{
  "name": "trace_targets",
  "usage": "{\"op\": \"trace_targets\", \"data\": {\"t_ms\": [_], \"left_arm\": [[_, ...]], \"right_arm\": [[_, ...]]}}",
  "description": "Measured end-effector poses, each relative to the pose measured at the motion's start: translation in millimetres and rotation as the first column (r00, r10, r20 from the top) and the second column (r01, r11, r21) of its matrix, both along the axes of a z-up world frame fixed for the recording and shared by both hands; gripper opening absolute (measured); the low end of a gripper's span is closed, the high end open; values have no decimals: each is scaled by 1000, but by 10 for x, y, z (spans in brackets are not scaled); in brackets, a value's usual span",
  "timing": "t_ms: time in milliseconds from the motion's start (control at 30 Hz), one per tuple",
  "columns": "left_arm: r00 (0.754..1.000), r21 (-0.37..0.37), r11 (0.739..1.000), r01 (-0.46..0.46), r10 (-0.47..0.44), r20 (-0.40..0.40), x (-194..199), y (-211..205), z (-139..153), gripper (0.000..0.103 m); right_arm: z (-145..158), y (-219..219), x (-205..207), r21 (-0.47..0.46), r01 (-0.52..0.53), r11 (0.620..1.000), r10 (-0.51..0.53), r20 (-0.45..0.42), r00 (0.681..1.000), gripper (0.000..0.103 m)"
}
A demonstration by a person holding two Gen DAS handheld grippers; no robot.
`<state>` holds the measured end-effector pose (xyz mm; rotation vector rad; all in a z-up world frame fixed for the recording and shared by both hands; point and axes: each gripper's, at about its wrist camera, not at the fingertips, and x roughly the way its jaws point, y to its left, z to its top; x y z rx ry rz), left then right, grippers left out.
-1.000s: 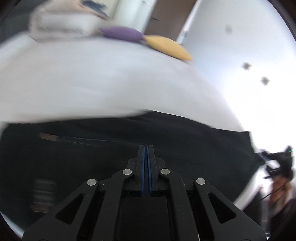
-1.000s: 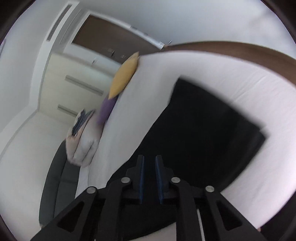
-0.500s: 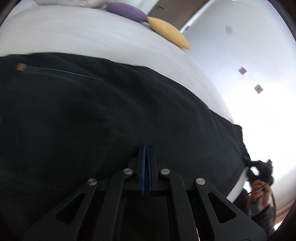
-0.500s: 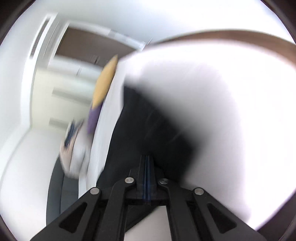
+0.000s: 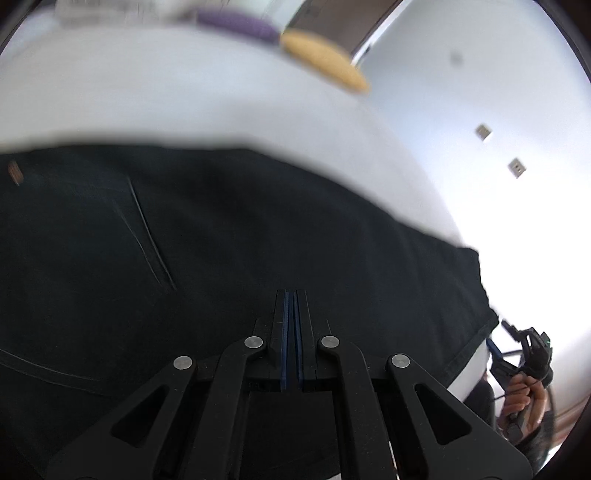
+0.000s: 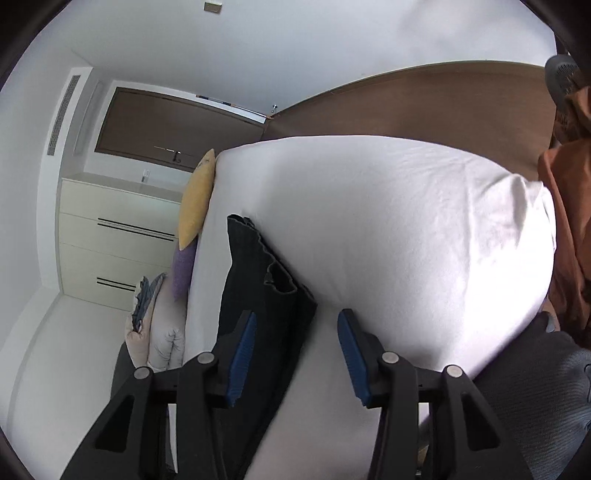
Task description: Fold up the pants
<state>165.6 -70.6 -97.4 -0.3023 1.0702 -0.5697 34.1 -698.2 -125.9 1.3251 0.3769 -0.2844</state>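
Left wrist view: black denim pants spread across the white bed sheet, bare sheet toward twelve o'clock; left gripper pinched shut, empty. Right wrist view: right gripper just opened, empty, pants' hem at eleven o'clock, open sheet toward one.

The white bed offers wide bare sheet beyond the black pants, from their far edge up to the head edge, where a yellow cushion and a purple cushion lie in a row and block the way. In the right wrist view the pants lie along the bed's left side, and all the sheet to their right is open as far as the brown headboard. An orange cloth hangs at the bed's right corner.
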Motion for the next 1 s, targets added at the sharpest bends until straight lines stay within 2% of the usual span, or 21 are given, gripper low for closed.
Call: {"op": "trace_targets", "data": {"t_ms": [133, 300, 333, 367, 400, 433, 500, 633, 700, 767, 833, 867, 900, 967, 1000], "left_arm": [[1000, -41, 999, -17, 18, 10, -9, -17, -139, 3], [1000, -21, 1000, -1, 1, 7, -32, -41, -173, 3], [1000, -20, 1000, -4, 4, 10, -30, -52, -173, 3], [1000, -16, 1000, -5, 5, 16, -77, -82, -177, 3], [1000, -11, 1000, -6, 6, 22, -65, -5, -136, 3], [1000, 0, 1000, -5, 5, 31, -76, -6, -118, 3], [999, 19, 1000, -2, 1, 42, -81, -28, -142, 3], [999, 35, 999, 1, -2, 53, -130, -147, -148, 3], [998, 43, 999, 0, -2, 61, -161, -202, -175, 3], [997, 57, 998, -1, -3, 71, -193, -268, -186, 3], [996, 77, 997, 1, -7, 84, -215, -289, -165, 3], [996, 88, 996, 1, -9, 91, -223, -286, -151, 3], [995, 96, 995, 2, -11, 98, -232, -303, -140, 3], [994, 109, 994, 3, -14, 108, -286, -380, -135, 3], [994, 113, 994, 4, -17, 112, -300, -402, -132, 3]], "right_arm": [[-14, -6, 97, 31, -17, 999, 16, 45, 999, 50], [44, -9, 347, 17, -13, 1000, 11, 86, 996, 48], [45, -13, 362, 13, -17, 1000, 16, 82, 997, 40], [36, -18, 409, 16, -24, 1000, 22, 80, 997, 26], [26, -24, 459, 18, -28, 999, 26, 75, 997, 17], [19, -29, 483, 16, -21, 1000, 20, 58, 998, 13], [4, -15, 511, 10, -7, 1000, 7, 49, 999, 12], [224, 128, 574, -103, -23, 994, 24, 4, 1000, 12], [444, 292, 642, -206, -67, 976, 64, -24, 998, 12], [710, 598, 797, -346, -155, 925, 140, -68, 988, 12], [933, 1033, 963, -493, -262, 830, 229, -128, 965, 12], [1016, 1330, 1061, -578, -325, 749, 274, -178, 945, 12], [1051, 1657, 1163, -653, -392, 649, 311, -243, 919, 12], [956, 2129, 1308, -714, -490, 500, 349, -352, 869, 11], [859, 2320, 1362, -719, -534, 445, 362, -400, 842, 11]]}}
